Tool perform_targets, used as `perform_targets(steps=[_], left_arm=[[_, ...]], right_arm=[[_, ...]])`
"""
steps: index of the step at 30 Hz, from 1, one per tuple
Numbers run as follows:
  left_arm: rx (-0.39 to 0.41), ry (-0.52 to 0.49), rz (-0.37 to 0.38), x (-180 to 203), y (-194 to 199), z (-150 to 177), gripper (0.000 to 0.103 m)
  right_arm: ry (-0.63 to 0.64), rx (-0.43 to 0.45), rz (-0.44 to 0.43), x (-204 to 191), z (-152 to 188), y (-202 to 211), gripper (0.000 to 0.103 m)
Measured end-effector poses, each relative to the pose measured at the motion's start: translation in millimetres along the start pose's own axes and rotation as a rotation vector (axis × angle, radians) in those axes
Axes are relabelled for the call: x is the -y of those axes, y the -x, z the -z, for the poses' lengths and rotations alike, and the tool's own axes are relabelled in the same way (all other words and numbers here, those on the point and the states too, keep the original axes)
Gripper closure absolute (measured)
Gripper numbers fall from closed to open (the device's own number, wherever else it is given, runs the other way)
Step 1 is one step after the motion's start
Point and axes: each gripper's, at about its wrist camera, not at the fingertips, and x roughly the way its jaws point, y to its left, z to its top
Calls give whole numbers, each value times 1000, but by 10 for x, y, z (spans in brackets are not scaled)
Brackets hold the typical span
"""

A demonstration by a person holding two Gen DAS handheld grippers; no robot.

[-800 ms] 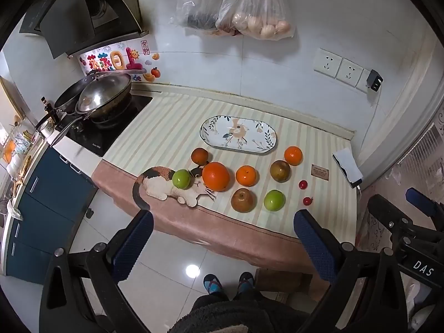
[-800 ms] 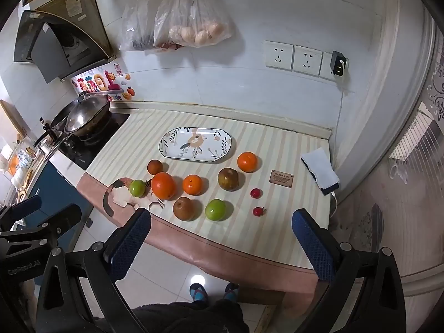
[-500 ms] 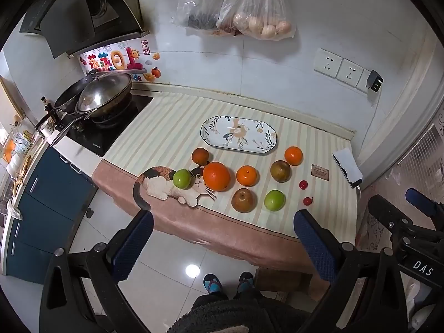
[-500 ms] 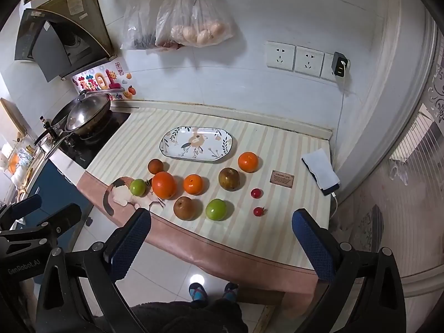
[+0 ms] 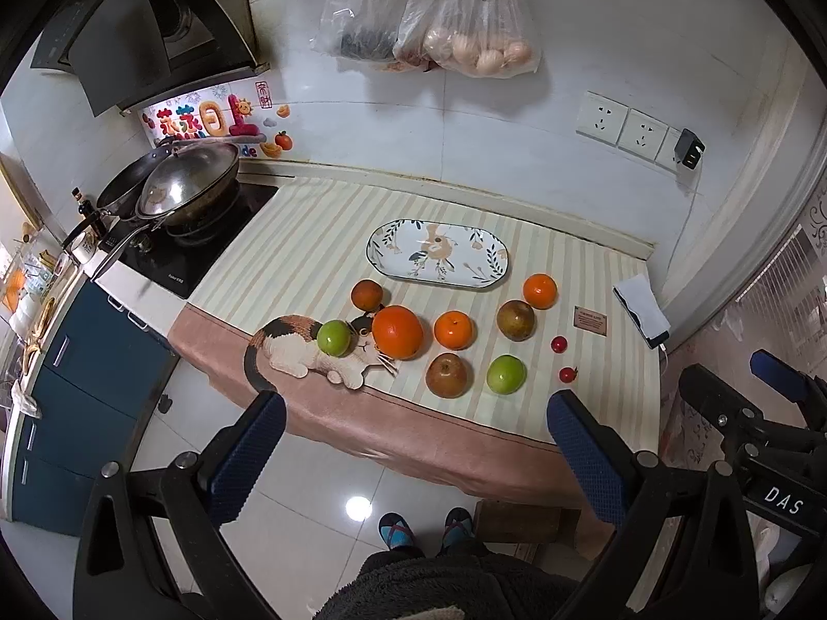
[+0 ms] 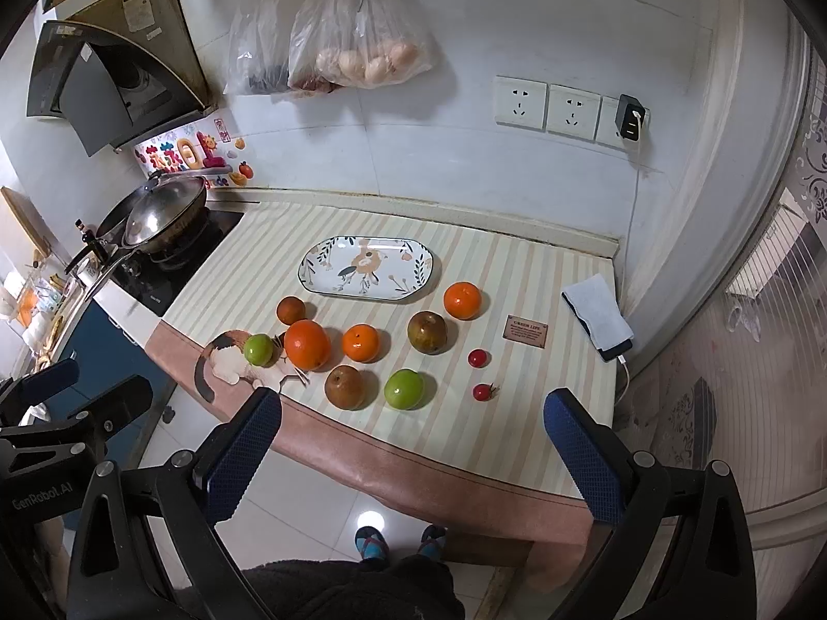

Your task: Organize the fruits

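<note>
Both hand-held grippers wide open, holding nothing; fruit sits just in front of the plate (image 5: 437, 257), the cherry tomato (image 6: 484, 391) nearest the right hand-held gripper (image 6: 411, 454).

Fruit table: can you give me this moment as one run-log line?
left gripper: open, empty | right gripper: open, empty | oval plate: empty | fruits: all on striped tablecloth

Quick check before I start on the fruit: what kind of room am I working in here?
Most likely a home kitchen: a wok sits on a cooktop under a range hood, and fruit lies beside an empty oval plate on a cloth-covered counter.
</note>
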Motion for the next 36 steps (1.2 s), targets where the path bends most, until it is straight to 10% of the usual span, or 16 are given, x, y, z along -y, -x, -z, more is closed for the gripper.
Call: perform_targets(steps=[36], left_arm=[[3,-1,4,23,21,18,0]], right_arm=[[-2,2,-12,62,25,107,0]])
